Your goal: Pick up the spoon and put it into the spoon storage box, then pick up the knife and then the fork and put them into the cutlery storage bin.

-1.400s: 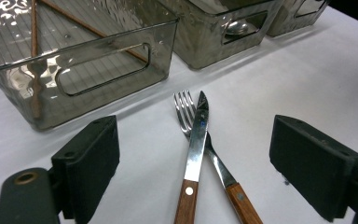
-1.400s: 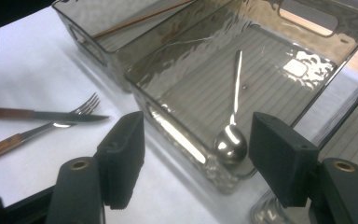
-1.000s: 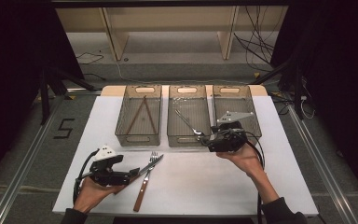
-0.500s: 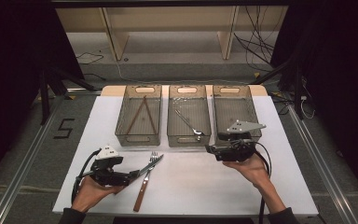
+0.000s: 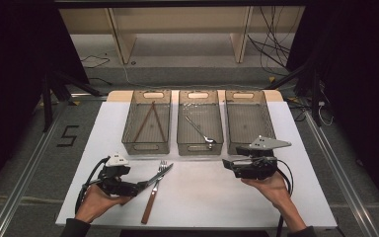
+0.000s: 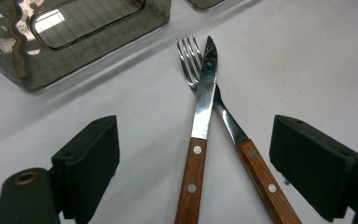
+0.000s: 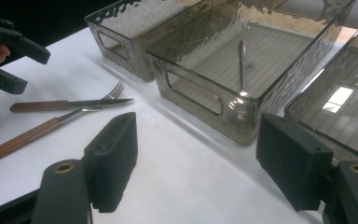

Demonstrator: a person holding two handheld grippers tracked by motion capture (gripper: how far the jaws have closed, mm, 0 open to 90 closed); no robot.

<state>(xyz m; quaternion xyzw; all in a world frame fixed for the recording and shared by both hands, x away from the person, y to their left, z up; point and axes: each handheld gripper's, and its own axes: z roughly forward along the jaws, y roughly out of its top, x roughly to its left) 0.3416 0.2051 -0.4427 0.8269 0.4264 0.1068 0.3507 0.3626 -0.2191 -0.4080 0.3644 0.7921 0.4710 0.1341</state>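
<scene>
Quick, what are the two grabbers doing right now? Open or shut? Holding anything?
Left gripper: open, holding nothing; the knife and fork lie between its jaws.
Right gripper: open, holding nothing.

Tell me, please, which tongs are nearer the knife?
Left. The left tongs straddle the knife, jaws open either side of its handle; the right tongs sit well across the table.

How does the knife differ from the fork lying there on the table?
The knife ends in a flat pointed blade; the fork ends in tines. The knife lies on top, crossing over the fork's neck. From above, the fork's handle angles toward the table's near edge, while the knife's runs toward the left tongs. Both have riveted wooden handles.
</scene>
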